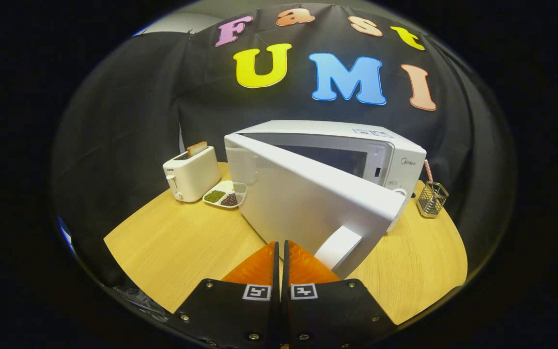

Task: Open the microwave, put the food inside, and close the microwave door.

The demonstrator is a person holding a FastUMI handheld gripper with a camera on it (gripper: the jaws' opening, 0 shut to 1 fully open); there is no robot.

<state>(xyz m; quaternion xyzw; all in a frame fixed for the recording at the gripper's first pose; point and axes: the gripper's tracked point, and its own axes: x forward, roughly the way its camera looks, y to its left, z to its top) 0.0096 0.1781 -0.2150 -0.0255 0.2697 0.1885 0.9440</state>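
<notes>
**Gripper view: microwave door swung out, food not yet inside**

Gripper view has the tool point(280, 252) low over the wooden surface point(177, 242), its two fingers pressed together with only a thin slit between them and nothing held. Their tips sit just short of the microwave door point(303, 198), close beside its white handle point(339, 246).

The microwave point(356, 150) stands on the surface beyond the fingers. Its door is already swung well out toward the tool, hinged on the side nearest the toaster, so the first step looks done or nearly so. The cavity opening is dark, and I cannot tell whether anything is in it; by my reading, the food has yet to go in and the door has yet to be closed.

The likely food is the white divided plate point(225, 194), just beside the open door and near the toaster point(192, 174). It holds a green heap and a dark heap, with one section seemingly empty. A slice of bread point(196, 148) stands upright in the toaster's slot. A wire holder point(432, 198) sits on the microwave's far side.
</notes>
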